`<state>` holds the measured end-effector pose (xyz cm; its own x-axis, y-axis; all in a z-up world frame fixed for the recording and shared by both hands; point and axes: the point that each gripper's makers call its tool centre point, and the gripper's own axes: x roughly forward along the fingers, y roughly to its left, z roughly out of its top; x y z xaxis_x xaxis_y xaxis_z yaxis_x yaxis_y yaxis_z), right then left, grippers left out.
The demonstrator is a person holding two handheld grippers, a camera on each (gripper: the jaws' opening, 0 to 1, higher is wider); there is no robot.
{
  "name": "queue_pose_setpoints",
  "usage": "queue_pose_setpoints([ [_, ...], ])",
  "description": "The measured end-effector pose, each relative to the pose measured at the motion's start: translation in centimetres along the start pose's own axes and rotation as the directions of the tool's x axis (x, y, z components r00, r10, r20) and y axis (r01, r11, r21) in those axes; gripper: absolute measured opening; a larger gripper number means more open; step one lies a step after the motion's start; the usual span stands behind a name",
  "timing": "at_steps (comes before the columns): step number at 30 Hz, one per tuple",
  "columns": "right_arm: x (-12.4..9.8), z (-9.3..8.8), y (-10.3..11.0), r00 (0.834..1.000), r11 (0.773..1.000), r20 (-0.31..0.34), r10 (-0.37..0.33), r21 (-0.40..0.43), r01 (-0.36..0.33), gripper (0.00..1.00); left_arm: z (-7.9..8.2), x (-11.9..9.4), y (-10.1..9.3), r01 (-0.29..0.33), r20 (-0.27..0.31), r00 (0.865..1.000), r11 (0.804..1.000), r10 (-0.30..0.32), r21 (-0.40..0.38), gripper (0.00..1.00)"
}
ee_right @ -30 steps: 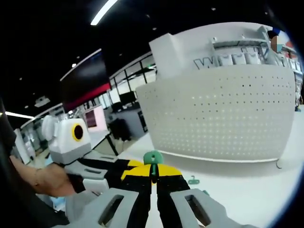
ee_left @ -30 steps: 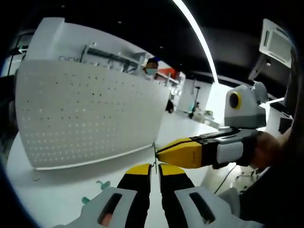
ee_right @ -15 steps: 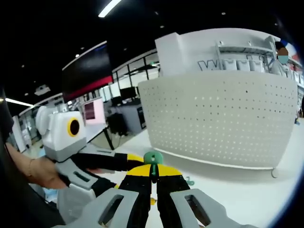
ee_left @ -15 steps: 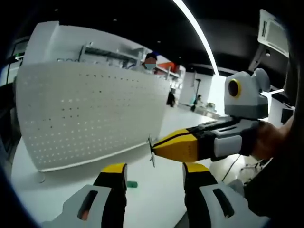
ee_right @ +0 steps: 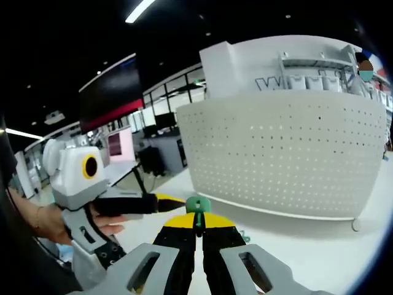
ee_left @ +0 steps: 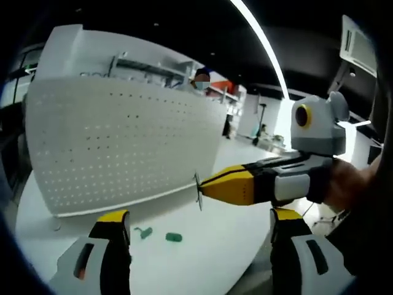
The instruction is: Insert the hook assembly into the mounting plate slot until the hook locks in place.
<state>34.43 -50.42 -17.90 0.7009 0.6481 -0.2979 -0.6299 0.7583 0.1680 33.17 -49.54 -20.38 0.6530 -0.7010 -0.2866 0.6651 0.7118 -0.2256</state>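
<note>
1. Since one second ago, the left tool (ee_left: 199,230) has gone from closed on the hook's wire to wide apart, releasing the hook (ee_right: 197,206) to the right tool (ee_right: 198,228).
2. Left tool state: jaws wide, nothing between them; its yellow-tipped jaws stand at the two lower corners of the left gripper view.
3. Right tool state: jaws narrow, clamped on the hook. In the right gripper view the hook's green round head sits just above the jaw tips.
4. In the left gripper view the right tool (ee_left: 199,188) enters from the right, held by a hand (ee_left: 344,184), with the thin wire end of the hook (ee_left: 198,195) at its tip, held off the surface (ee_left: 202,246).
5. Pegboard (ee_left: 123,141): white, perforated, upright on the white surface, beyond both tools. The hook is apart from it, not inserted.
6. Two small green parts (ee_left: 159,235) lie on the surface in front of the pegboard, between the left tool's jaws as seen in that view.
7. In the right gripper view the left tool (ee_right: 175,201) reaches in from the left, held by a hand (ee_right: 52,221); its tip lies just beside the hook's head.
</note>
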Motion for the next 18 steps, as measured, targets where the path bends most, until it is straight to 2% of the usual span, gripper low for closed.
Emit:
queue_pose_setpoints([
  [7,0.2,-0.2,-0.1,1.0,1.0,0.0,-0.002,-0.006,0.002,0.0,-0.2,-1.0,0.2,0.0,-0.001,1.0,1.0,0.0,0.005,1.0],
  [14,1.0,0.7,-0.6,0.999,0.999,0.027,-0.029,-0.038,0.03,0.0,0.0,-1.9,1.2,-0.049,0.012,0.999,0.999,0.049,-0.007,1.0],
  [16,1.4,0.9,-1.1,0.999,0.998,0.035,-0.041,-0.044,0.042,0.0,0.7,-2.0,0.9,-0.028,0.04,0.999,0.997,0.03,-0.068,1.0],
  [18,1.8,1.1,-1.2,0.998,0.999,0.04,-0.038,-0.021,0.039,0.0,1.5,-2.3,1.0,-0.036,0.066,0.997,0.998,0.04,-0.06,1.0],
])
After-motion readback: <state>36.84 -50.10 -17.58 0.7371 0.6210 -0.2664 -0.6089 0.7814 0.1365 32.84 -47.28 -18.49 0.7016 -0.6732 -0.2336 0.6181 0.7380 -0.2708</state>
